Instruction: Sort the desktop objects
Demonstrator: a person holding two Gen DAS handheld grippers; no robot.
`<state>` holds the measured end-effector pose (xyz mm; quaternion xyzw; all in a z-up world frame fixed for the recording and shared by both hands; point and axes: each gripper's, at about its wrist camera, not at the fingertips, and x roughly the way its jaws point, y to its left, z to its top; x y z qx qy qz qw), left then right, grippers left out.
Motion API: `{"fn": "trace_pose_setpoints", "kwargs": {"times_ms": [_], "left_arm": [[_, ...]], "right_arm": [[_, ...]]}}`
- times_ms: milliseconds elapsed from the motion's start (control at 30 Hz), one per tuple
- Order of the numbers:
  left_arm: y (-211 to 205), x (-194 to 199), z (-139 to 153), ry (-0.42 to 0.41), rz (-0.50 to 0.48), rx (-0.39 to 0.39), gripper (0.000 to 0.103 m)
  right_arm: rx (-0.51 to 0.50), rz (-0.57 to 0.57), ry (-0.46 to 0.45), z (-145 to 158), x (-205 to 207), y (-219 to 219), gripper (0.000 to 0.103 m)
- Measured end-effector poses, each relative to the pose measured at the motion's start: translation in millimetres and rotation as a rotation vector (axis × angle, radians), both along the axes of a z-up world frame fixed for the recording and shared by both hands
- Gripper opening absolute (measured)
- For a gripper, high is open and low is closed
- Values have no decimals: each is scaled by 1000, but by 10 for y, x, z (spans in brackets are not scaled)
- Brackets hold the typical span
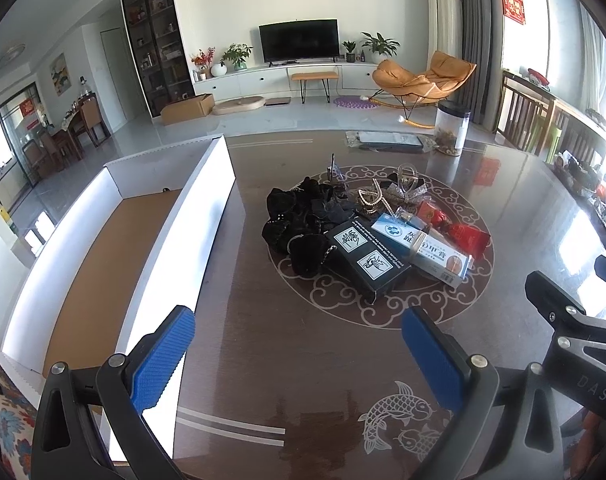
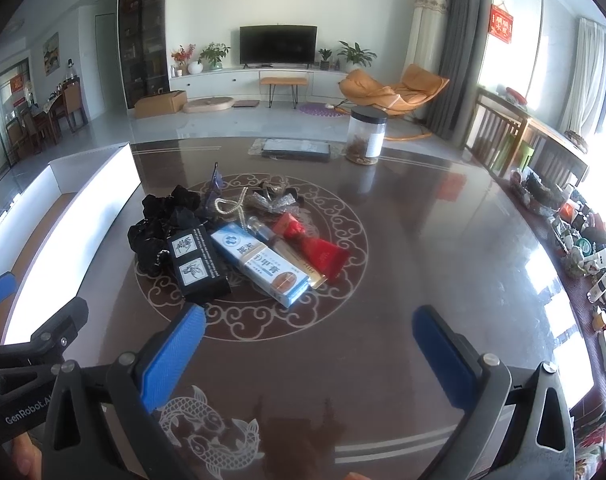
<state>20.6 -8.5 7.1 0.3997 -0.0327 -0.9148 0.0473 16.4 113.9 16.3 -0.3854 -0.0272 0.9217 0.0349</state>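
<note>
Both jaws spread wide, nothing btwn them. Left gripper [image 1: 299, 354] w/ blue ribbed pads hangs over the dark glossy wooden table [image 1: 303, 360], its left finger [image 1: 165, 354] in front of the long white-walled cardboard tray [image 1: 219, 200] w/ brown floor, which lies at the table's left edge. Right gripper [image 2: 309, 356], same blue pads, hangs over bare tabletop above the inlaid fish motif [image 2: 207, 436].

Pile of stuff sits on the round scroll-pattern medallion [image 2: 343, 272] mid-table, ahead of both grippers & apart from them:
- black rectangular box w/ two white picture labels [image 2: 197, 266], nearest the left gripper
- light-blue & white long carton w/ printed characters [image 2: 259, 268], touching the black box
- red foil packet [image 2: 319, 254] just right of the carton
- black crumpled fabric scrunchies [image 2: 163, 220] on the tray side
- pearl bead string [image 2: 229, 206] & silver glitter bow [image 2: 273, 200] at the back.

Clear plastic jar w/ black lid [image 2: 366, 136] stands at the far table edge, flat dark packet [image 2: 295, 148] beside it.
</note>
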Motion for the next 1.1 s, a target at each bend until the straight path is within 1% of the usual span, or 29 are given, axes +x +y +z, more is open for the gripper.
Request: {"fn": "trace_pose_setpoints", "kwargs": {"times_ms": [233, 600, 933, 1100], "left_arm": [[-24, 5, 0, -9, -2, 9, 103], [-9, 7, -6, -12, -7, 12, 103], [12, 2, -12, -21, -13, 5, 103], [0, 1, -18, -25, -11, 7, 103]], "right_arm": [[19, -7, 5, 45, 19, -27, 103], [19, 1, 6, 64, 27, -40, 103], [86, -20, 31, 77, 44, -43, 103], [99, -19, 34, 72, 48, -50, 103]]}}
